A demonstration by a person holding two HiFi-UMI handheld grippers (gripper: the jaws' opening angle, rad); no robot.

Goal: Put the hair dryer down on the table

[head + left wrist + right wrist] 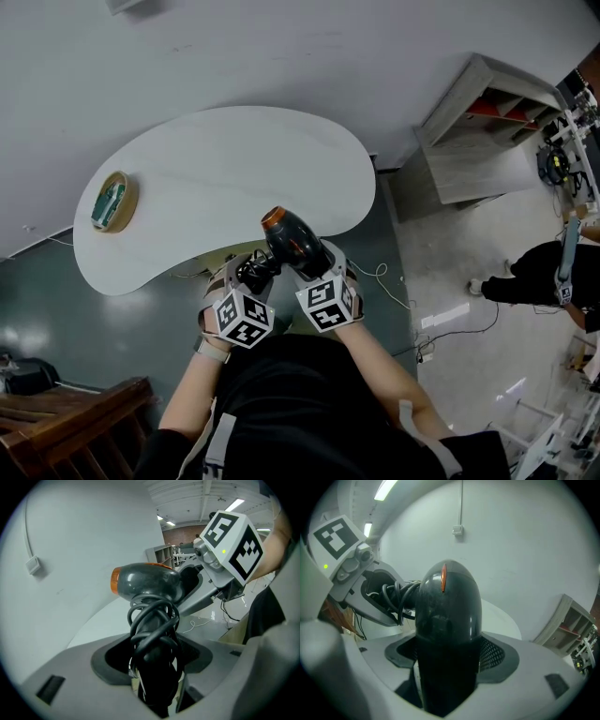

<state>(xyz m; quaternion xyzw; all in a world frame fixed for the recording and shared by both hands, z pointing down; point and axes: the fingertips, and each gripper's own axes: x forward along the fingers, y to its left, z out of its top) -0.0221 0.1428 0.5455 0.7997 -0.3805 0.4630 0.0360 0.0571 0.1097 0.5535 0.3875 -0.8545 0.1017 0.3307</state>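
- My left gripper (157,677) pinches the hair dryer (292,239) by its handle, over the wound cord (152,620), which I judge keeps the coil from unravelling.
- My right gripper (447,667) is clamped on the barrel, steadying the bulkier end.
- The dryer hangs at frame centre, over the near edge of the white table (234,159), not yet set down.

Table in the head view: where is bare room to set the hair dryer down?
The white table is bare from the round tan object at its left end across the middle to the right lobe. Crowded only at the near edge, under the held hair dryer.
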